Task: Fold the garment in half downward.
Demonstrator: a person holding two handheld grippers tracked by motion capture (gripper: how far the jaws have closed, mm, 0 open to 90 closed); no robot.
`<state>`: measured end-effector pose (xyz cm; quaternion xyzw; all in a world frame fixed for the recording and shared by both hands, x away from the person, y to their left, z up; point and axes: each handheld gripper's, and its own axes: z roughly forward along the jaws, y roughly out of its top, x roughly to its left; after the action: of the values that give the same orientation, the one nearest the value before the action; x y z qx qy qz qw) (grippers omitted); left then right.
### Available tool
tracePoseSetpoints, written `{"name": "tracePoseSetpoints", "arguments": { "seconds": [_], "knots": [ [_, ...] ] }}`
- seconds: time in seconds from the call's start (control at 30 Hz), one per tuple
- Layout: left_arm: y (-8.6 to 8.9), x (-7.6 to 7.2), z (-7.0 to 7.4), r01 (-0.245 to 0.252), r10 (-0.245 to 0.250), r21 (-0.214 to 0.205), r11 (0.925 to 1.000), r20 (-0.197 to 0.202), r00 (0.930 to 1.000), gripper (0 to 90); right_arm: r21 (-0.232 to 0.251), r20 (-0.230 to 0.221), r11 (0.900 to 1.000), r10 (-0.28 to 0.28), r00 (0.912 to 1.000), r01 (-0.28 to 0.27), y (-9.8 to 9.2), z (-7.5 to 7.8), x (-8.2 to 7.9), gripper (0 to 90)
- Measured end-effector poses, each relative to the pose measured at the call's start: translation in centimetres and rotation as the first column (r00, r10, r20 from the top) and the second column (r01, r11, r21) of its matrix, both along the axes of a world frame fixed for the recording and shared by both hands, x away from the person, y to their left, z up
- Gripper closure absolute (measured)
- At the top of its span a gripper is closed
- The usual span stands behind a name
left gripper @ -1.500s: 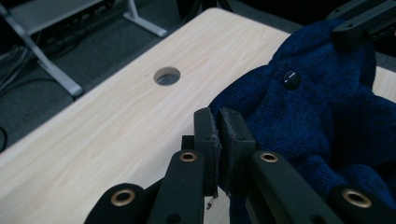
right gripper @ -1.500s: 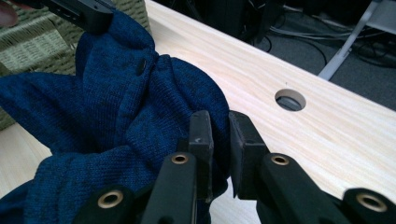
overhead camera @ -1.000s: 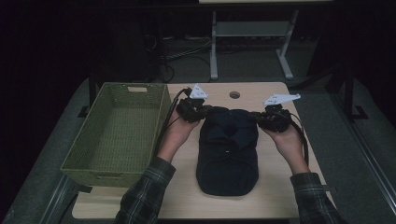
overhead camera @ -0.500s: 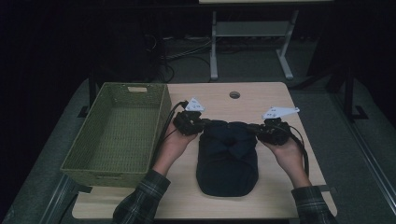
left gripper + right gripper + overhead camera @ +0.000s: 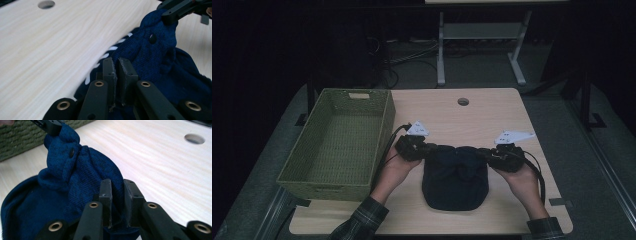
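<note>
High view: a pale wooden table (image 5: pixel 452 115) stands in a dark room, a green woven basket (image 5: pixel 337 145) at its left. A folded navy knitted garment (image 5: pixel 455 176) lies near the front, between the left gripper (image 5: pixel 428 150) and the right gripper (image 5: pixel 490 155).

Left gripper view: jaws clamp its edge.

Right gripper view: jaws pinch bunched knit.

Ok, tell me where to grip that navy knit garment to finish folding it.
Grip the navy knit garment at its two far corners, one gripper per side, coming in from the left and right edges. There the fabric bunches into thick folds, as the left gripper and right gripper pinch now.
</note>
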<state>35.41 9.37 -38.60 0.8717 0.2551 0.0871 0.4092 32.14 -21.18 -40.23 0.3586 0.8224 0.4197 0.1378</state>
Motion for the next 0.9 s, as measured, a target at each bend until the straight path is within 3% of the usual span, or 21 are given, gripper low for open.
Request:
{"name": "tracePoseSetpoints", "arguments": {
  "seconds": [0.1, 0.4, 0.9],
  "knots": [
    [0.1, -0.3, -0.2, 0.005, -0.005, -0.007, 1.0000, -0.013, 0.9999, 83.4, 0.002, 0.005, 1.0000, 0.007, 1.0000, -0.007, 0.0, -0.2, -0.4, 76.9],
    [0.4, -2.6, -1.3, 0.057, -0.057, -0.002, 0.9984, -0.060, 0.9965, 79.9, 0.011, -0.044, 0.9997, 0.023, 0.9987, -0.023, -0.2, -1.9, -2.6, 71.7],
    [1.2, -5.8, -2.3, 0.098, -0.098, -0.009, 0.9951, -0.094, 0.9907, 75.1, 0.033, -0.069, 0.9980, 0.055, 0.9961, -0.053, -0.5, -3.0, -6.0, 64.3]
  ]
}}
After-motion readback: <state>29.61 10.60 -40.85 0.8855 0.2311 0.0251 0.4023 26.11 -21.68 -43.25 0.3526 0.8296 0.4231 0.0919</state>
